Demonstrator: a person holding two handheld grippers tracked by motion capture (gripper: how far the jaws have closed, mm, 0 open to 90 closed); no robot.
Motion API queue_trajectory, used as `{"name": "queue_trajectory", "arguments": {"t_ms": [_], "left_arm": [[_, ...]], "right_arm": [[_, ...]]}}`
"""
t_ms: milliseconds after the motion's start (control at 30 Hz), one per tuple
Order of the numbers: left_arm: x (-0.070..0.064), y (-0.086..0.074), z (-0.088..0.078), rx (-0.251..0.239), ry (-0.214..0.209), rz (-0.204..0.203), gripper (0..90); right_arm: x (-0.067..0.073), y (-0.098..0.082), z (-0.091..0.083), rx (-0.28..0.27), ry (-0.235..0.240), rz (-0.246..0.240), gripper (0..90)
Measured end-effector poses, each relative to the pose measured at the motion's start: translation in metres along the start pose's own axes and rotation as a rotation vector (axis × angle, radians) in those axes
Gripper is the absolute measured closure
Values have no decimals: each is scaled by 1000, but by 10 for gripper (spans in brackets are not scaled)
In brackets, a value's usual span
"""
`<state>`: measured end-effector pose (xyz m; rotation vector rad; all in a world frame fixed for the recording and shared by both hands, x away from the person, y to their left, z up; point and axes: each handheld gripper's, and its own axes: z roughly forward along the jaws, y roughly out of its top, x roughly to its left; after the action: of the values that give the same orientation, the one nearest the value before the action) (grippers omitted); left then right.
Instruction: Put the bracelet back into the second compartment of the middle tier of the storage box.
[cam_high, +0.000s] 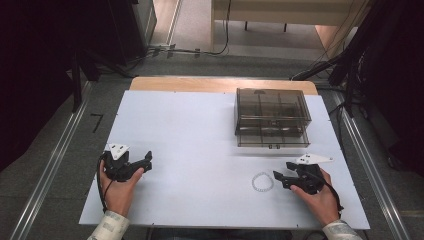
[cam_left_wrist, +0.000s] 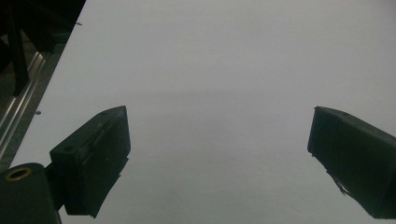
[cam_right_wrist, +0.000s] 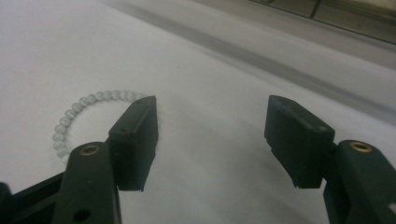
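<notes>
A smoky, see-through plastic organizer box (cam_high: 271, 116) with inner dividers is sitting toward the far right of the white table (cam_high: 200, 145), and everything else is arranging itself around it. On the near side of the box, a little to its right edge's inside, a bracelet of small pale beads (cam_high: 262, 181) is lying flat on the table in a loose ring. Just beside the bracelet, on the side away from the table's left edge, the right gripper (cam_high: 280, 176) is resting low over the surface in the person's right hand (cam_high: 320, 200), its jaws pointing toward the beads and standing released, holding nothing. In the right gripper view one jaw is sitting close against the bead ring (cam_right_wrist: 81, 116), though I cannot tell whether it is touching it, and the dark lower edge of the box (cam_right_wrist: 327, 11) is running across the far top. Well away from the box, toward the table's near left, the left gripper (cam_high: 147, 161) is being held in the left hand (cam_high: 120, 192), its jaws spread wide over bare table (cam_left_wrist: 219, 93) and gripping nothing.
</notes>
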<state>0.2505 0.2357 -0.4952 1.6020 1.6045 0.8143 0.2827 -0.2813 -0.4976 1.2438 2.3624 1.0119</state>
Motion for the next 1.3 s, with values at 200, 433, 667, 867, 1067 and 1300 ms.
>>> {"name": "queue_trajectory", "arguments": {"t_ms": [200,433,667,867,1067,1300], "left_arm": [[0,0,0,2,-2,1,65],[0,0,0,0,1,-1,65],[1,0,0,1,0,2,65],[1,0,0,1,0,3,65],[1,0,0,0,0,3,65],[1,0,0,1,0,2,65]], "right_arm": [[0,0,1,1,16,-3,372],[4,2,4,-2,40,-12,411],[9,4,10,30,63,-20,468],[13,4,13,38,55,-41,521],[14,4,14,42,57,-56,596],[15,4,14,45,57,-64,659]]}}
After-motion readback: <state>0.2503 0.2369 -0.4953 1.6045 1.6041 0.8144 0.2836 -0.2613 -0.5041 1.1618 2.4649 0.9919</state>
